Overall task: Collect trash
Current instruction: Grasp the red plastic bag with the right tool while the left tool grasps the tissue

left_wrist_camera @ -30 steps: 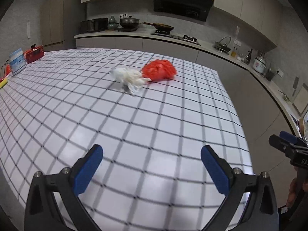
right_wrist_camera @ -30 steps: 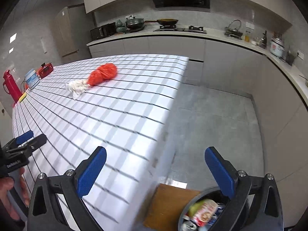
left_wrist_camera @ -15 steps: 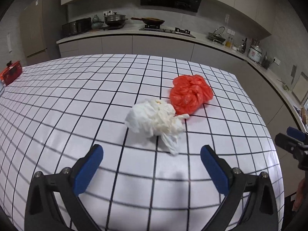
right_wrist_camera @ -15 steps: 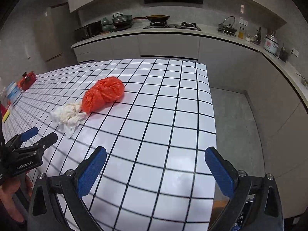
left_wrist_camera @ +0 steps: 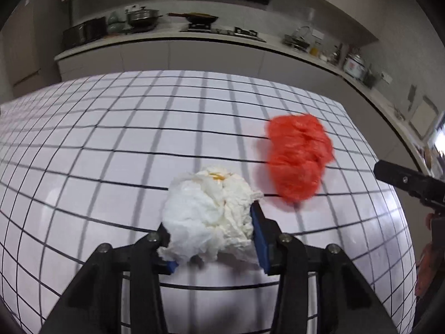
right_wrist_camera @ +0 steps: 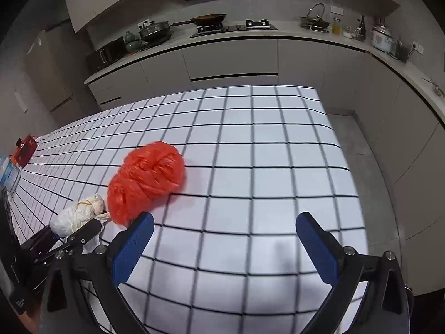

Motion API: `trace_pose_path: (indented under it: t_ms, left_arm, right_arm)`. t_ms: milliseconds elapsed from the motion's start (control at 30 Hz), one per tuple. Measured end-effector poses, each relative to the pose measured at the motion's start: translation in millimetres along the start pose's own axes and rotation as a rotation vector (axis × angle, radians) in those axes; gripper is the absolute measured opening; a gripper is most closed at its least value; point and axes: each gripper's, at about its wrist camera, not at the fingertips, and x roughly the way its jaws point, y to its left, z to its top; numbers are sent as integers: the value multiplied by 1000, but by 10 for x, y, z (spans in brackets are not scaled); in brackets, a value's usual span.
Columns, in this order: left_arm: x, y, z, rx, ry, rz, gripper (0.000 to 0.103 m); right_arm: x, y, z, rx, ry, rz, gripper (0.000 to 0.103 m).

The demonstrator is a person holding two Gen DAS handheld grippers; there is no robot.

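Note:
On the checked tablecloth [left_wrist_camera: 111, 144] lies a crumpled white paper wad [left_wrist_camera: 211, 214] with a yellow stain on top. My left gripper [left_wrist_camera: 208, 220] is closing its jaws around it, and the blue pads [left_wrist_camera: 257, 228] press into its sides. A crumpled red plastic bag [left_wrist_camera: 300, 161] lies just beyond to the right. In the right wrist view the red bag [right_wrist_camera: 147, 178] sits ahead of the left finger of my right gripper [right_wrist_camera: 224, 220], which is open and holds nothing. The wad [right_wrist_camera: 78, 217] and my left gripper [right_wrist_camera: 75, 236] show at the lower left.
The table's right edge drops to a grey floor [right_wrist_camera: 361, 153]. A red box [right_wrist_camera: 25, 151] and a blue-white tub [right_wrist_camera: 9, 175] stand at the table's far left. Behind runs a kitchen counter [right_wrist_camera: 250, 36] with pots and a stove.
Both grippers have moved forward over the table to the trash. The left jaws went from wide open to closed around the white wad. The floor bin has left the right view.

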Motion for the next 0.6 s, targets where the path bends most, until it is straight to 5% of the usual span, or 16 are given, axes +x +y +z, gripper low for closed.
trace_pose_path:
  t_ms: [233,467,500,567,600]
  left_arm:
    - [-145,640,-36,-94,-20,90,43]
    - [-172,547,-147,-86,0,106,53]
    - [-162,524,-126,-83,-2,108,53]
    - [-155,506,-119,-77,-1,97,49]
    - [-165,503,-127,-80,-3,87,44]
  right_arm:
    - [266,447,144,-35,13,51,103]
    - [658,838,226,-79,70,73,101]
    - [686,861,221,-83,75,77,97]
    - [703,883,190,-89,84,99,63]
    - [704,889,177,-89,87,107,60]
